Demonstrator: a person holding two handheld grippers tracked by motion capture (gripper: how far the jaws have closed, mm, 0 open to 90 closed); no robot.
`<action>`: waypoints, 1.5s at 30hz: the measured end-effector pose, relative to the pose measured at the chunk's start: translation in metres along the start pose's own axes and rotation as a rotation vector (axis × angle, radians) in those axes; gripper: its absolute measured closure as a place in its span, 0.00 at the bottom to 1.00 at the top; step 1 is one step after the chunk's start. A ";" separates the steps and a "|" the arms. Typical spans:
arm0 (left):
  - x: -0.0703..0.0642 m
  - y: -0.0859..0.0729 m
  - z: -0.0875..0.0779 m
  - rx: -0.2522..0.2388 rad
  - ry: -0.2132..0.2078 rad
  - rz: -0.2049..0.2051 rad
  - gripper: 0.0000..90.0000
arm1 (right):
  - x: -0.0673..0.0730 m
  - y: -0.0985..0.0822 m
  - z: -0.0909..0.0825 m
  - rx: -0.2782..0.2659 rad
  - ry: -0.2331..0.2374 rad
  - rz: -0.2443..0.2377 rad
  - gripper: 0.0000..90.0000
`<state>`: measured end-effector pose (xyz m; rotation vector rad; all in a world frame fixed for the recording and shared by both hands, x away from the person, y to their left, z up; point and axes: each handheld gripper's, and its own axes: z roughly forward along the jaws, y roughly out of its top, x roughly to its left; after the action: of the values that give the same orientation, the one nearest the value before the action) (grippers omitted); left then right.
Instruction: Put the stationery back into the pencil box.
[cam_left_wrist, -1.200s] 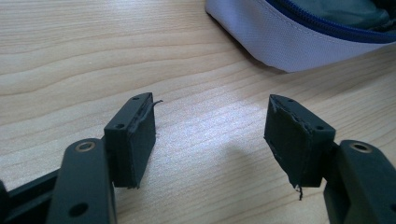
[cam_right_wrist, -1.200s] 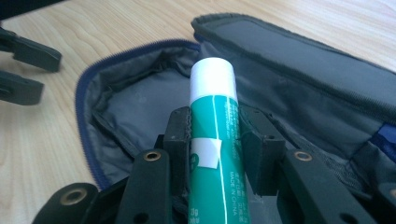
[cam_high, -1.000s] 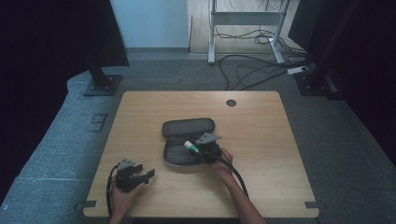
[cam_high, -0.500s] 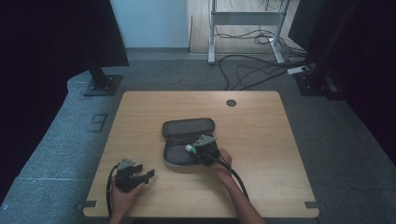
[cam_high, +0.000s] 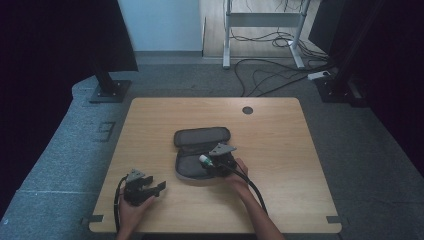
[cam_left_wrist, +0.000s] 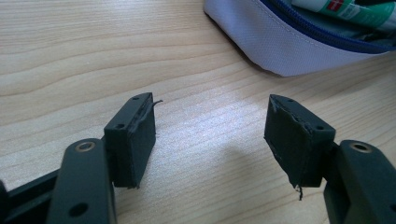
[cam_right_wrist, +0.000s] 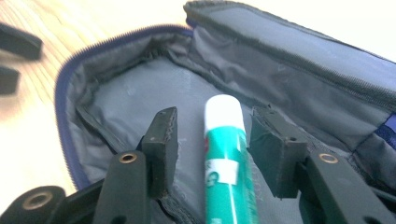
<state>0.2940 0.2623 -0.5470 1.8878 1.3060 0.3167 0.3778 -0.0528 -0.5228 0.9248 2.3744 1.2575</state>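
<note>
An open grey pencil case (cam_high: 200, 137) with a blue zip lies at the table's middle. My right gripper (cam_high: 201, 164) reaches into its lower half (cam_right_wrist: 140, 88). A green glue stick (cam_right_wrist: 224, 154) with a white cap lies in the case between the right gripper's (cam_right_wrist: 212, 135) jaws. The jaws have just been opening, and a gap shows on each side of the stick. My left gripper (cam_high: 159, 187) rests open on the wood at the front left, nothing between its pads (cam_left_wrist: 135, 135). The case's pale outer side (cam_left_wrist: 280, 42) lies just beyond it.
Green pens or sticks (cam_left_wrist: 355, 11) lie inside the case near its zip. The wooden table (cam_high: 280, 150) has a round cable hole (cam_high: 247, 110) at the back. Cables and stand feet lie on the floor behind.
Both hands have stayed in place. The high view shows no clear difference at the pencil case.
</note>
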 end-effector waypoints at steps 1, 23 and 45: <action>0.000 0.000 0.000 0.001 0.001 0.000 0.38 | -0.001 0.000 -0.001 -0.005 0.003 0.012 0.55; -0.003 0.001 0.002 0.005 0.013 0.015 0.38 | 0.003 -0.011 -0.036 -0.086 0.049 0.070 0.49; -0.002 0.001 0.002 0.007 -0.001 0.017 0.37 | -0.002 -0.050 -0.098 -0.123 -0.036 0.107 0.48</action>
<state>0.2948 0.2594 -0.5467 1.9062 1.2924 0.3203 0.3075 -0.1362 -0.5076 1.0388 2.2186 1.3965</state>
